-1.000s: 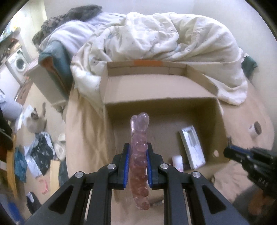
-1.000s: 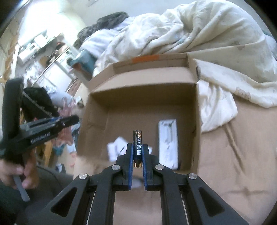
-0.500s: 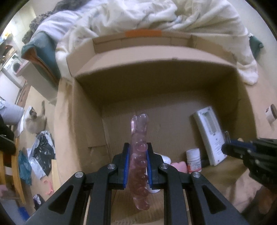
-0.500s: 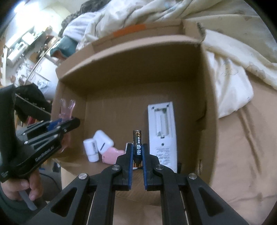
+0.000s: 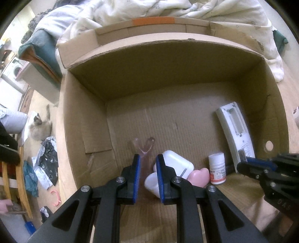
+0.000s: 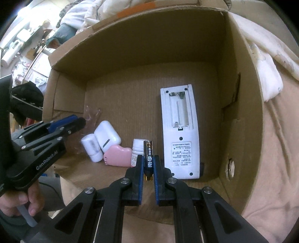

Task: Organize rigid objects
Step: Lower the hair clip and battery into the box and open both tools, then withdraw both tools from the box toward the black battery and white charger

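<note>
My left gripper point(image 5: 147, 158) is open over the near left of the cardboard box point(image 5: 168, 61). The clear pink beaded stick point(image 5: 143, 149) is blurred between its jaws, loose and dropping onto the box floor; it also shows in the right wrist view point(image 6: 91, 115). My right gripper point(image 6: 148, 160) is shut on a dark blue battery point(image 6: 148, 157), held upright above the box's near edge. In the box lie a white remote point(image 6: 179, 130) with its battery bay open, a white case point(image 6: 107, 137), a small white cylinder point(image 6: 91, 147), a pink heart-shaped item point(image 6: 117, 155) and a white pill bottle point(image 5: 216, 168).
The box sits on a beige sheet point(image 6: 276, 168), with a white duvet point(image 5: 168, 11) bunched behind it. A cat point(image 5: 40, 127) and scattered clutter point(image 5: 46, 160) lie on the floor to the left. The left gripper point(image 6: 56, 127) reaches in from the left in the right wrist view.
Both grippers have moved forward and down into the box. My left gripper has opened and let go of the pink beaded stick, which is dropping. The right still holds the battery.
</note>
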`<state>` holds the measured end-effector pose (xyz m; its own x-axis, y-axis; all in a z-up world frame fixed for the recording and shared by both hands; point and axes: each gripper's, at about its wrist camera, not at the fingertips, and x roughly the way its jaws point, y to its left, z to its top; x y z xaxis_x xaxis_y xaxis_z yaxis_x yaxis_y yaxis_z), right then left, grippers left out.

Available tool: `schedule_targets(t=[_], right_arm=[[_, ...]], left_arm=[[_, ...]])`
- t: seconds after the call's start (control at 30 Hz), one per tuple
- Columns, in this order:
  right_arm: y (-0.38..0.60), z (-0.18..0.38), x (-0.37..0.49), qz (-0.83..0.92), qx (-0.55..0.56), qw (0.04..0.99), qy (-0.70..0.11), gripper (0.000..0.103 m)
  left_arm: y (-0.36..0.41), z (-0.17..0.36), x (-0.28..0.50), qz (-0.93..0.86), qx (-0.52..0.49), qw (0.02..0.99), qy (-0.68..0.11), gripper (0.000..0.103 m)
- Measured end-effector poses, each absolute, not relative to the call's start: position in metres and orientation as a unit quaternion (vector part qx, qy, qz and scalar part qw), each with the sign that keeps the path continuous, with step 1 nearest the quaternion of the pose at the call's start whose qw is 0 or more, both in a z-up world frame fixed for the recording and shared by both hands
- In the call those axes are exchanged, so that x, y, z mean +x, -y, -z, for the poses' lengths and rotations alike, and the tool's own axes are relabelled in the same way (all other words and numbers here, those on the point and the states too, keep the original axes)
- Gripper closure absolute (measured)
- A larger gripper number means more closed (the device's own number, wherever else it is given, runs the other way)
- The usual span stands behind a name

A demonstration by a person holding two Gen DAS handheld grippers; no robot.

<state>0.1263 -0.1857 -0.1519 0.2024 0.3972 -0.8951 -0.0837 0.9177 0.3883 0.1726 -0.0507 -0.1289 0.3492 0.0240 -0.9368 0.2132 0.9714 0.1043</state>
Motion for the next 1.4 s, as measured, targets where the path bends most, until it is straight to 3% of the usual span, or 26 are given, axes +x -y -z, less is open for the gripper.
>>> schedule_targets(t=[0.1, 0.23, 0.37, 0.4, 0.43, 0.53, 0.67, 0.7, 0.73, 1.4], right_arm=[[0.186, 0.150, 0.128, -0.157, 0.135, 0.766, -0.608, 0.092], [0.189, 0.139, 0.127, -0.161, 0.127, 0.782, -0.589, 0.082], [0.193, 0.128, 0.127, -0.149, 0.117, 0.802, -0.566, 0.077], [0.196, 0.126, 0.128, -0.147, 0.122, 0.805, -0.561, 0.067], [0.198, 0.124, 0.129, -0.144, 0.126, 0.809, -0.556, 0.046], [0.204, 0.115, 0.129, -0.138, 0.143, 0.819, -0.539, 0.029], [0.210, 0.106, 0.130, -0.140, 0.161, 0.829, -0.516, 0.015], [0.210, 0.102, 0.130, -0.142, 0.165, 0.833, -0.508, 0.004], [0.212, 0.098, 0.129, -0.143, 0.167, 0.839, -0.497, 0.000], [0.233, 0.071, 0.117, -0.119, 0.193, 0.870, -0.438, 0.000]], left_arm=[[0.048, 0.130, 0.172, 0.057, 0.100, 0.812, -0.572, 0.088], [0.051, 0.125, 0.170, 0.059, 0.103, 0.813, -0.569, 0.088], [0.055, 0.120, 0.167, 0.061, 0.106, 0.816, -0.565, 0.081], [0.056, 0.118, 0.166, 0.064, 0.105, 0.816, -0.564, 0.077], [0.057, 0.117, 0.166, 0.065, 0.105, 0.817, -0.563, 0.068], [0.058, 0.109, 0.163, 0.072, 0.093, 0.827, -0.549, 0.038], [0.059, 0.101, 0.162, 0.079, 0.091, 0.835, -0.538, 0.036], [0.060, 0.100, 0.162, 0.078, 0.090, 0.835, -0.537, 0.036], [0.060, 0.099, 0.161, 0.078, 0.089, 0.836, -0.536, 0.036], [0.040, 0.060, 0.123, 0.073, 0.022, 0.843, -0.533, 0.032]])
